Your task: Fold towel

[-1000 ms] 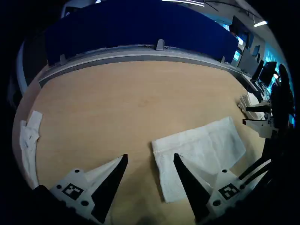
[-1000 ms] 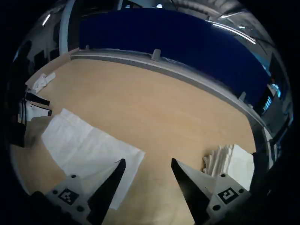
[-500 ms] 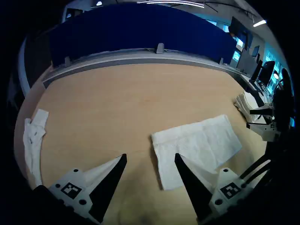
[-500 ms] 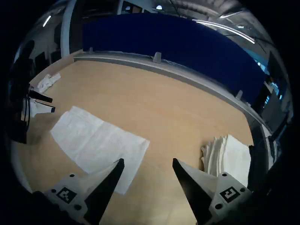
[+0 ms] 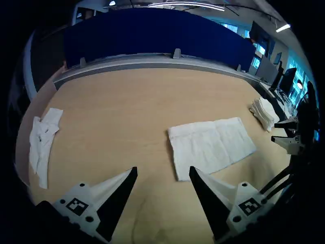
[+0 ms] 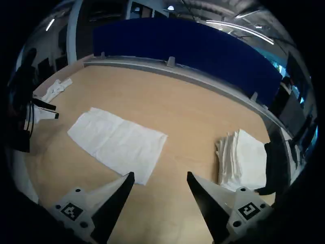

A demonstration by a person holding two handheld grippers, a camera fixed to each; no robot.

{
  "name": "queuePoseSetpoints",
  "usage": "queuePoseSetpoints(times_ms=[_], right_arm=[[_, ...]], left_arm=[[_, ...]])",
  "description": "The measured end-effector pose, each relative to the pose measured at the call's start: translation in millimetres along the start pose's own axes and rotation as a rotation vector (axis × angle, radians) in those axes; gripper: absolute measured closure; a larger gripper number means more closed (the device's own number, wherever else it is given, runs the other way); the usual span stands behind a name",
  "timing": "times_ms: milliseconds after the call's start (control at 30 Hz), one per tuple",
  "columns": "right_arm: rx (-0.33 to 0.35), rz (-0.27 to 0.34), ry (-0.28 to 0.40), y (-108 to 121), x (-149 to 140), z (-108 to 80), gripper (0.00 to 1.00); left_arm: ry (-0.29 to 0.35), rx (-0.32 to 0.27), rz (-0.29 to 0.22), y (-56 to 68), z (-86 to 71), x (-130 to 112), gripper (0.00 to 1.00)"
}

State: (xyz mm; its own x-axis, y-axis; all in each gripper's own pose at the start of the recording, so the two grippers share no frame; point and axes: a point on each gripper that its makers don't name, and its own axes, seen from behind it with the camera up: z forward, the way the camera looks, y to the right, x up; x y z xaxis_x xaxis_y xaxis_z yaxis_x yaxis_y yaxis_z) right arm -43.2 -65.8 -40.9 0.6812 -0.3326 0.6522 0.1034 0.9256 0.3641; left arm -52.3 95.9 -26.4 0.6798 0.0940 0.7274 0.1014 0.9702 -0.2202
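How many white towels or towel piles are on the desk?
3: a spread towel at centre, a folded stack to its right, a crumpled one far left. Layers within the stack may be hidden.

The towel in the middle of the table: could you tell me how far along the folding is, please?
Done: a stack of folded towels sits to the right. In hand: nothing; the left gripper and right gripper are open, clear of the flat towel. Left: any further folds on it, and a crumpled towel waiting at left.
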Motion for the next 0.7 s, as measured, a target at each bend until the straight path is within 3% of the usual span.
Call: queuePoseSetpoints(times_ms=[267, 700], right_arm=[[0.047, -0.003, 0.016, -7, 3, 7.7, 0.0], [0.143, -0.064, -0.024, -26, -9, 33.8, 0.0]], left_arm=[[0.027, 0.049, -0.012, -15.0, -21.9, -4, 0.05], [0.033, 0.156, -0.089, -57.5, -69.7, -40, 0.05]])
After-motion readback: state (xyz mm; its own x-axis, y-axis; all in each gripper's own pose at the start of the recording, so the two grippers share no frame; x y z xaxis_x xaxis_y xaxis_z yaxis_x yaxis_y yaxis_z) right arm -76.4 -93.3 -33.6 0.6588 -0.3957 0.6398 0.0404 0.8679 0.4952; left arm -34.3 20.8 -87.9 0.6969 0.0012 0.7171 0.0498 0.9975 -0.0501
